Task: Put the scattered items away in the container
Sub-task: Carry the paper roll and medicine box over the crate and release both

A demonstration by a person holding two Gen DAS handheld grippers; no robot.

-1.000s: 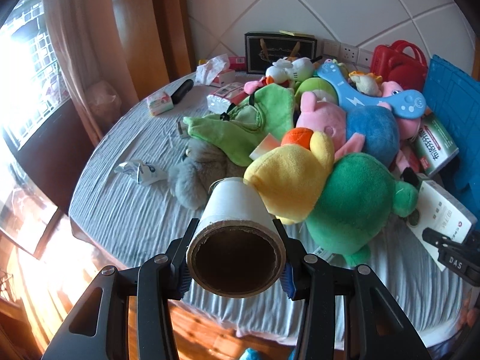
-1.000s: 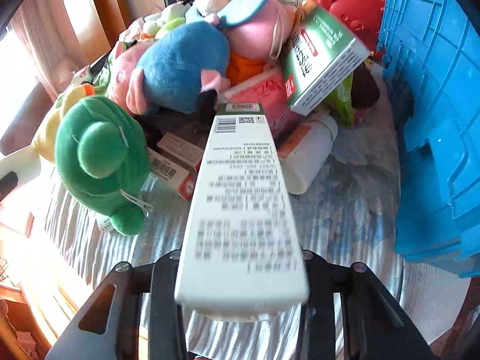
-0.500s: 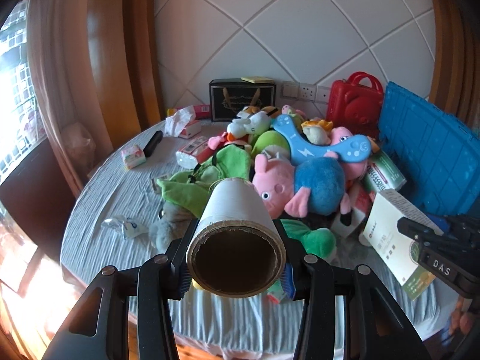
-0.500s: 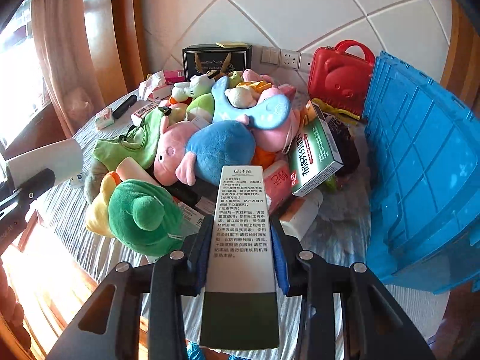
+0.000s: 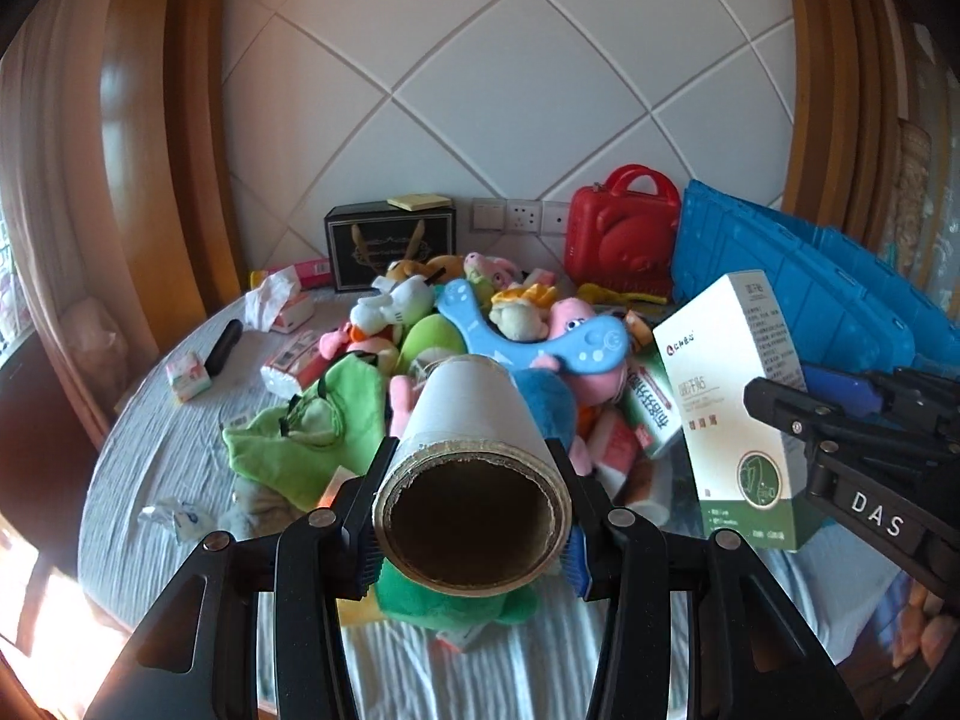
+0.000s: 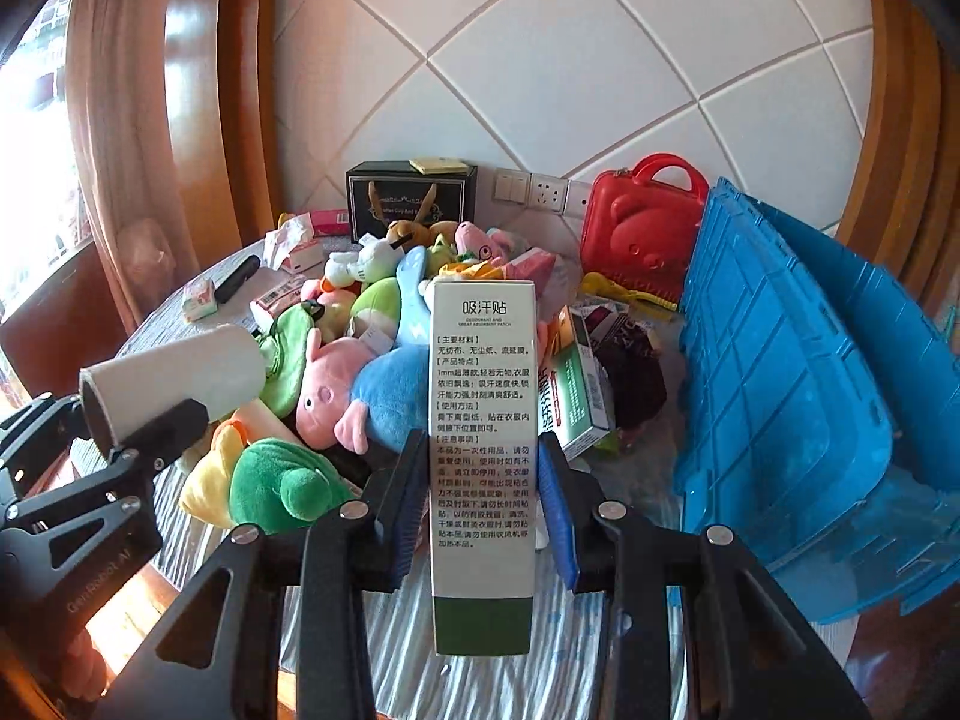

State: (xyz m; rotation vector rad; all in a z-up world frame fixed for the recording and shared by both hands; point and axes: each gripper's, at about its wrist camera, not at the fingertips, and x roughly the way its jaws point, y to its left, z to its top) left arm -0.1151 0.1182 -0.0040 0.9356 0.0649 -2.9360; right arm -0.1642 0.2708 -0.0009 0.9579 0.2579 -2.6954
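Note:
My left gripper (image 5: pixel 471 516) is shut on a white cardboard-core roll (image 5: pixel 468 420), held level above the table; the roll also shows in the right wrist view (image 6: pixel 180 372). My right gripper (image 6: pixel 483 480) is shut on a tall white-and-green box (image 6: pixel 483 420), held upright; the box also shows in the left wrist view (image 5: pixel 738 408). The blue plastic crate (image 6: pixel 792 396) stands at the right, tipped on its side. A pile of plush toys (image 6: pixel 360 378) and small boxes lies on the round table (image 5: pixel 138 462).
A red bear case (image 6: pixel 645 228) and a black gift box (image 6: pixel 411 204) stand by the tiled wall. Tissue packs (image 5: pixel 189 375) and a black tube (image 5: pixel 222 348) lie at the left. A green-and-white carton (image 6: pixel 576 384) lies by the crate.
Both grippers have risen and tilted up from the table with their loads. The views now take in the wall, and the box stands upright in the right gripper.

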